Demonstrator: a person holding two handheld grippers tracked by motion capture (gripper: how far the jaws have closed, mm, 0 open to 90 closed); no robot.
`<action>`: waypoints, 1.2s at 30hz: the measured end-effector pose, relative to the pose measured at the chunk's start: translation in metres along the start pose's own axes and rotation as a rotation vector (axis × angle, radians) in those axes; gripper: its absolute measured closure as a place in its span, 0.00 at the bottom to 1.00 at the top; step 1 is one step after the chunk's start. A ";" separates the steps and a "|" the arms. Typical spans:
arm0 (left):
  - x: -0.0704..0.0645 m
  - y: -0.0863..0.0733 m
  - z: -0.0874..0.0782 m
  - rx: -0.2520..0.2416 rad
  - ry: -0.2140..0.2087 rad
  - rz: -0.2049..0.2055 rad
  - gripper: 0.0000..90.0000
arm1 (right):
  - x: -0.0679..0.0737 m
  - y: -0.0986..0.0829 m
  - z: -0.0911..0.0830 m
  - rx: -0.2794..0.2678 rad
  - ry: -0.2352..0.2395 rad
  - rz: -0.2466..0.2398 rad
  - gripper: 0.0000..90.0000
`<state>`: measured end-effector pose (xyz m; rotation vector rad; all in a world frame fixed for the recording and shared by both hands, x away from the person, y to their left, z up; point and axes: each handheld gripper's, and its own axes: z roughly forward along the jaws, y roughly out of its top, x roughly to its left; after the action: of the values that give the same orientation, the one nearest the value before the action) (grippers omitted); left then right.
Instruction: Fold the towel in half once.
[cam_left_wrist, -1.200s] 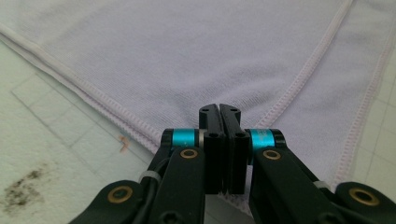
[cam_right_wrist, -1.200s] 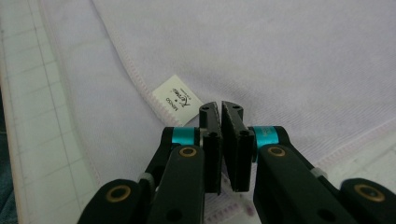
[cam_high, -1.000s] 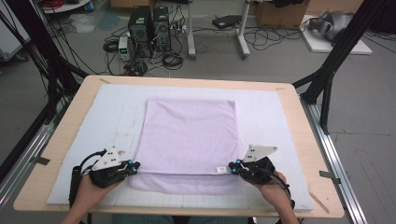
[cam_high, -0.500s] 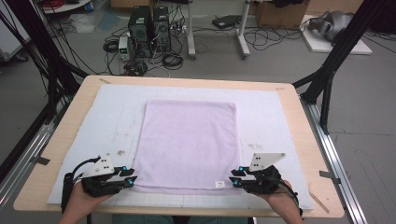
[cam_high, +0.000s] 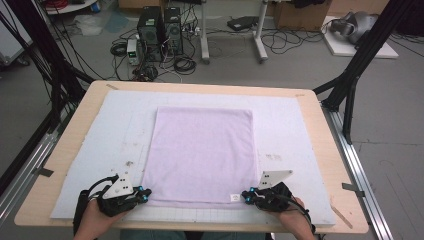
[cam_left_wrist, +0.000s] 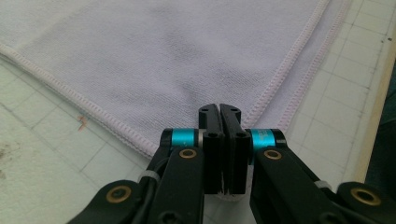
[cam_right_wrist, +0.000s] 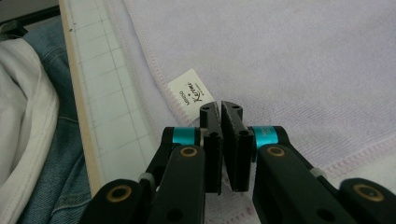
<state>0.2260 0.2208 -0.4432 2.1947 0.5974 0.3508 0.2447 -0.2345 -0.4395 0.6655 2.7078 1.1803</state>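
Left gripper pinched tight on lilac towel near-left corner, right gripper likewise on near-right corner beside white label, towel flat and folded on white grid mat, wooden table beneath.

The left gripper has its black jaws pressed together over the corner of a lilac towel lying on a gridded mat.
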 end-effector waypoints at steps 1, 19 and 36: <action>0.000 0.000 -0.001 -0.006 0.002 -0.006 0.98 | 0.001 0.001 -0.001 0.002 0.001 -0.003 0.97; -0.007 -0.006 -0.019 -0.036 -0.020 -0.037 0.82 | 0.020 0.003 -0.021 -0.035 0.020 -0.037 0.91; 0.002 -0.004 -0.012 -0.065 -0.008 -0.069 0.79 | -0.001 0.002 -0.006 -0.047 0.015 0.019 0.73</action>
<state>0.2215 0.2322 -0.4384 2.1067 0.6463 0.3203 0.2446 -0.2375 -0.4339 0.6796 2.6826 1.2539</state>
